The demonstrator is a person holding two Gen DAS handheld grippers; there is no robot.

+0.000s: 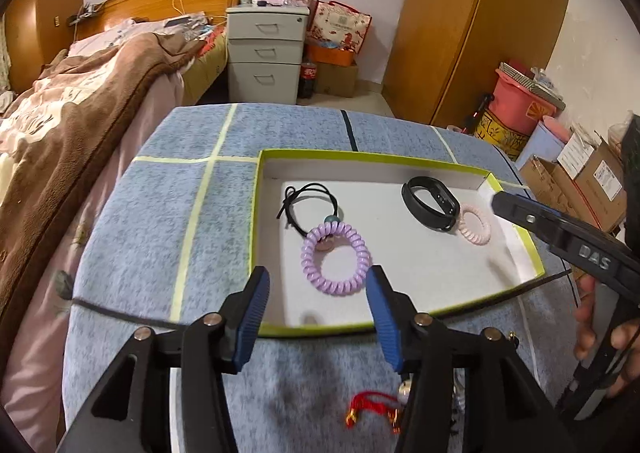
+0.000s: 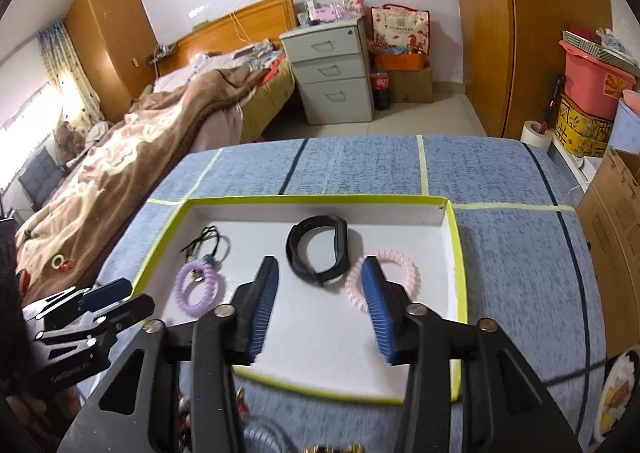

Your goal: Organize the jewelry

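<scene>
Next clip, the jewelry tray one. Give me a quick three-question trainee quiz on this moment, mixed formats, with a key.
1. True or false: the purple coil hair tie lies outside the tray.
2. Which item touches the pink coil hair tie? A) black wristband B) black cord necklace C) red tassel charm
3. Fill in: both the left gripper and right gripper are ____.

Key: 1 false; 2 A; 3 open, holding nothing.

I'm holding both grippers angled downward: the left gripper with its fingers spread wide and nothing between them, the right gripper likewise spread and empty.
</scene>
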